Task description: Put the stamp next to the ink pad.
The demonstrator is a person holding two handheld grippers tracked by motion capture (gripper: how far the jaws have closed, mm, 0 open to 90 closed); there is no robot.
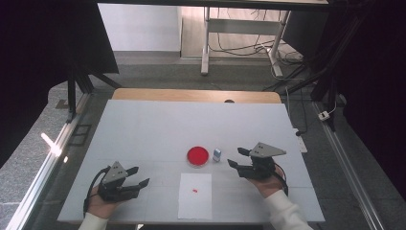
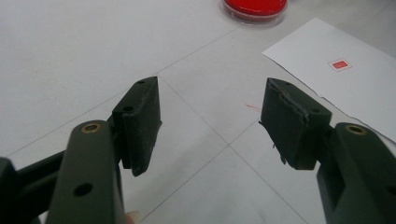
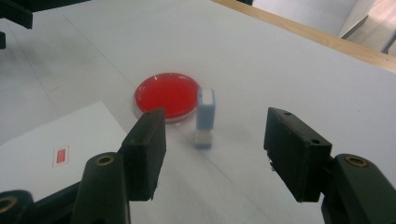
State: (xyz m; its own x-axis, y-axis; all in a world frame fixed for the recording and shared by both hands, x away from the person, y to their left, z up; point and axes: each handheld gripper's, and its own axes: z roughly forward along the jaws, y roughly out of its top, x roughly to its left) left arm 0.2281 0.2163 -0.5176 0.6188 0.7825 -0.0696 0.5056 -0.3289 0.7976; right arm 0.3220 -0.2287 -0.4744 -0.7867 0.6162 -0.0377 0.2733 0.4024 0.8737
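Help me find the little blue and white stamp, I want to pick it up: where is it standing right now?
In the high view the stamp stands upright on the table just right of the red dish, left of the right gripper, whose open jaws point at it.

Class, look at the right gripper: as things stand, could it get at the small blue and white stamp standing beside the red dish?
Probably yes: the right gripper is open and faces the stamp, with bare table between.
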